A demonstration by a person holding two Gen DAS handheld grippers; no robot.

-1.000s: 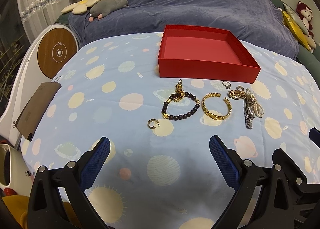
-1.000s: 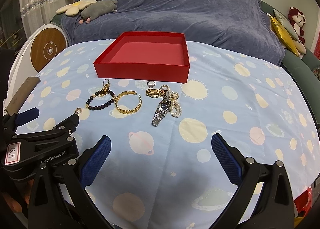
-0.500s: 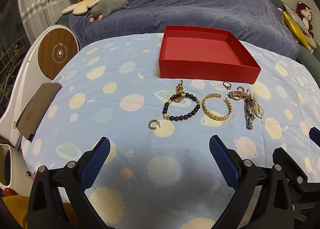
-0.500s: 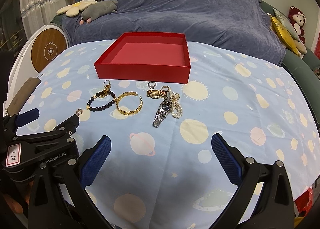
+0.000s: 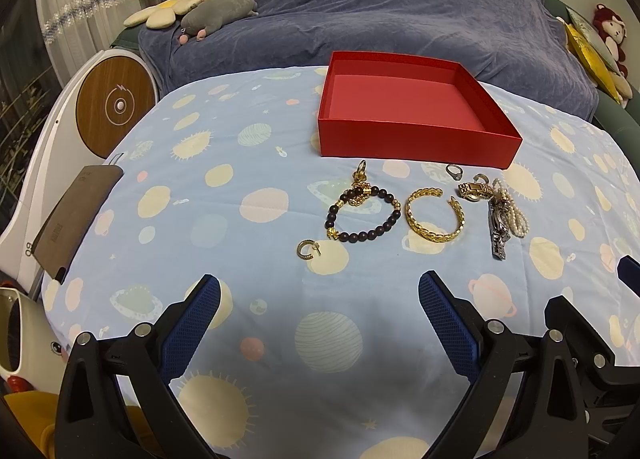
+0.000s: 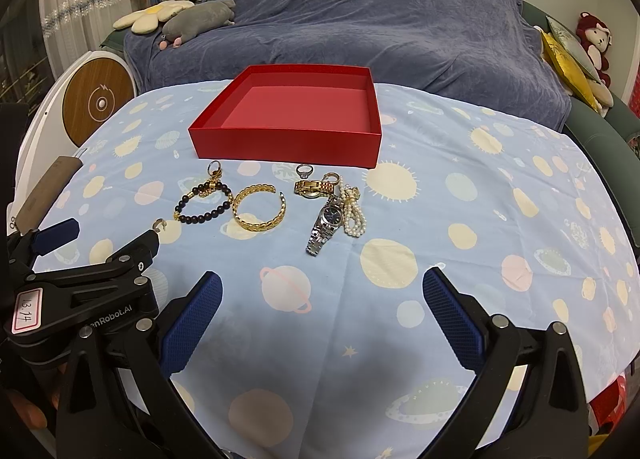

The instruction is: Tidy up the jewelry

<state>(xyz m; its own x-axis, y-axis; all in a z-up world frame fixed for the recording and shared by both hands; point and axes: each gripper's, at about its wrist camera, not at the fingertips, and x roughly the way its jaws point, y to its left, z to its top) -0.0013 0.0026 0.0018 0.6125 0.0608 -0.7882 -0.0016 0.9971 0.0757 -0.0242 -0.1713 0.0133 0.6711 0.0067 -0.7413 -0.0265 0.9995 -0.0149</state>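
Right wrist view showed the watch (image 6: 328,223) face-up beside the pearls (image 6: 353,215), edge-on from the left; both lay before the empty red box (image 6: 296,121) on the worktop (image 6: 500,195). Left hand-held gripper (image 5: 319,313) and right hand-held gripper (image 6: 322,311) were both spread, holding nothing.

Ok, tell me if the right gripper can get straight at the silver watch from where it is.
Probably yes. The right gripper is open and empty, and only bare cloth lies between it and the silver watch. The pearl bracelet lies against the watch, so it may get caught too.
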